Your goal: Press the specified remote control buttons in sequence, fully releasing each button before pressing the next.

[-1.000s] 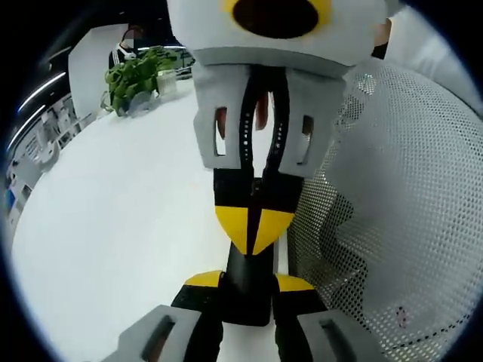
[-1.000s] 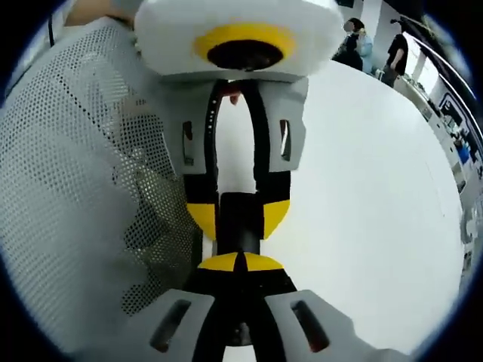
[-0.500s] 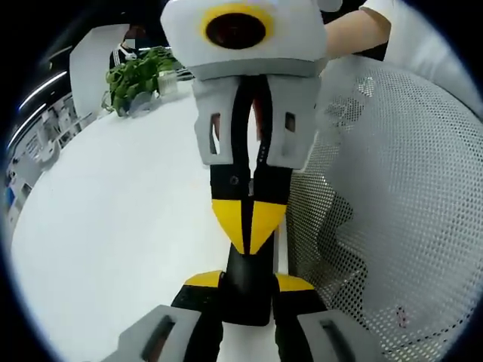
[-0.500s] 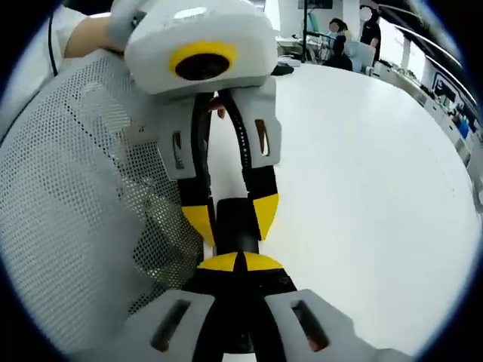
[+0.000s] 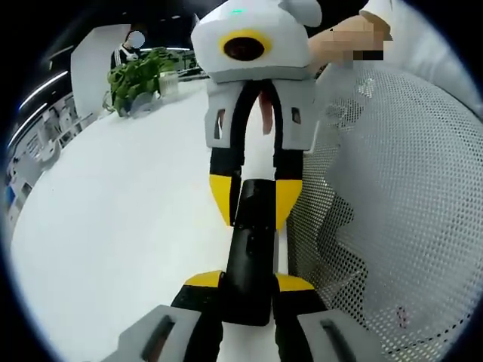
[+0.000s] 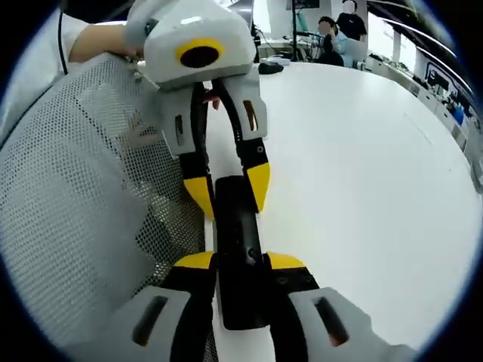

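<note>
A black remote control (image 5: 253, 249) is held lengthwise between my two grippers, which face each other over a white table (image 5: 113, 226). My left gripper (image 5: 249, 280) is shut on the near end of the remote. My right gripper (image 5: 255, 202) comes in from the top, its yellow fingertips (image 5: 224, 200) apart and lying against the sides of the far end. In the right gripper view the remote control (image 6: 238, 256) runs between my right gripper's (image 6: 240, 262) jaws, while the left gripper (image 6: 228, 188) clasps its far end. No buttons can be made out.
A white perforated mesh surface (image 5: 400, 204) rises close beside the remote, and the same mesh (image 6: 75, 196) stands on the left in the right gripper view. A potted plant (image 5: 136, 79) stands at the far table edge. People (image 6: 339, 30) are in the background.
My right gripper's tips were shut together on top of the remote; they have spread and slid forward along both sides of it. The left gripper keeps its hold.
</note>
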`<state>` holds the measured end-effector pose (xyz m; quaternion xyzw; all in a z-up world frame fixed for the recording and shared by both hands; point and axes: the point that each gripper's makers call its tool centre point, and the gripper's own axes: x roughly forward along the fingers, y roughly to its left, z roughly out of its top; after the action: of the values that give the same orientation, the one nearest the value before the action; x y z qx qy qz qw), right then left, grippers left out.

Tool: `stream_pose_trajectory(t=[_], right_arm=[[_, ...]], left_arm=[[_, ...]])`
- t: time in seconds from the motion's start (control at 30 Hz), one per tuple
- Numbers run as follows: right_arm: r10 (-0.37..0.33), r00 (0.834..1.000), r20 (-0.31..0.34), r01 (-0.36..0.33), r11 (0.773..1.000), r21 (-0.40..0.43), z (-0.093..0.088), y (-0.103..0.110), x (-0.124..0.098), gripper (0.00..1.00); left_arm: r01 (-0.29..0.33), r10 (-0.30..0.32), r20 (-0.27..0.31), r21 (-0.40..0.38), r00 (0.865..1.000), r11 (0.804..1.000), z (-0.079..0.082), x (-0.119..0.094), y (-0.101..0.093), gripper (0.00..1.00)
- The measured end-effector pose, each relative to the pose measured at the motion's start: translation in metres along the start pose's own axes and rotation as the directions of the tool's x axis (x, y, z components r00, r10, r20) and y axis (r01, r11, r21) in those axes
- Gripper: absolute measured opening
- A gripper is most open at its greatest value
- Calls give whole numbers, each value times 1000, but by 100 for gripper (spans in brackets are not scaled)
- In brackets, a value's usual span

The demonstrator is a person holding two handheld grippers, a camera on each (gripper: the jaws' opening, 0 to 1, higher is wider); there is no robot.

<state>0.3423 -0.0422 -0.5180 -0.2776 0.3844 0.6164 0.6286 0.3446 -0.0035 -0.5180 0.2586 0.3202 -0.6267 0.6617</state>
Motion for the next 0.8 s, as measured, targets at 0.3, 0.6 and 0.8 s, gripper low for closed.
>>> stream_pose_trajectory(t=[0.3, 0.6, 0.8], right_arm=[[-38, 998, -48, 36, 998, -47, -16, -5, -9, 25], [-58, 992, -116, 50, 996, -69, -26, -9, -14, 25], [-55, 991, -126, 46, 996, -75, -27, -11, -14, 25]], left_arm=[[3, -2, 15, -23, 1000, 1000, 0, 0, 1, 24], [-9, 9, 24, -32, 1000, 999, -1, 2, 1, 24], [-12, 20, 72, -120, 997, 993, 2, 2, 3, 25]])
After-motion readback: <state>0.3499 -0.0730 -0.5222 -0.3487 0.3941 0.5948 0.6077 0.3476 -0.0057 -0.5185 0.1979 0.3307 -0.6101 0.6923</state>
